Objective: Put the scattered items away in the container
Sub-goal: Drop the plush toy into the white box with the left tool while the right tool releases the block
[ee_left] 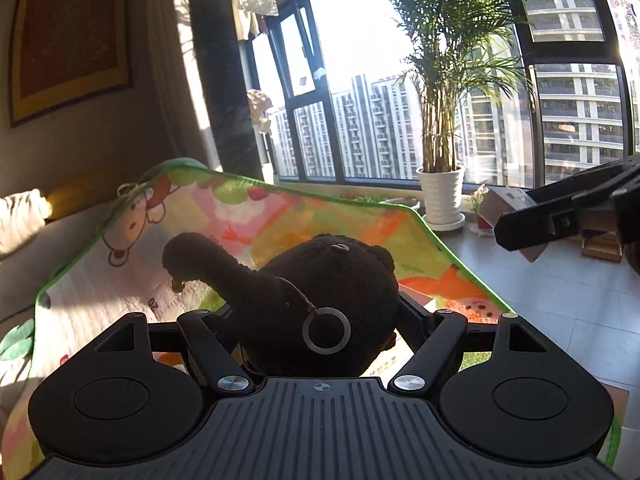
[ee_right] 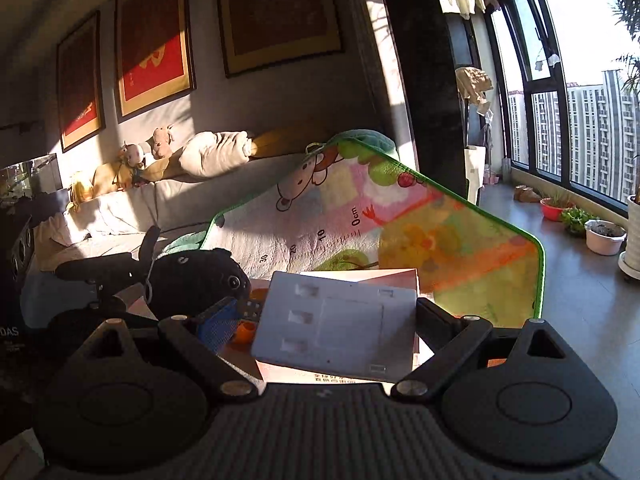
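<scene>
The left gripper (ee_left: 320, 320) is closed around a black plush (ee_left: 320, 284), which fills the gap between its jaws and hides both fingertips. The plush rises away from the camera over the play mat (ee_left: 280, 208); a long dark limb or neck reaches up and left from its round body, and a grey ring (ee_left: 326, 330) hangs on a thin cord at its near side. In the right wrist view the same plush (ee_right: 192, 276) shows at left, one eye facing the camera, with the left gripper (ee_right: 120, 280) beside it.

The right gripper (ee_right: 336, 320) clamps a flat white card box (ee_right: 336, 320), long axis running left to right, slightly tilted; its right finger (ee_right: 436, 316) presses the box edge, the left one is hidden. Under the box lie a blue mesh thing (ee_right: 220, 320) and something orange (ee_right: 245, 330), both too covered to identify. The container cannot be made out for certain
</scene>
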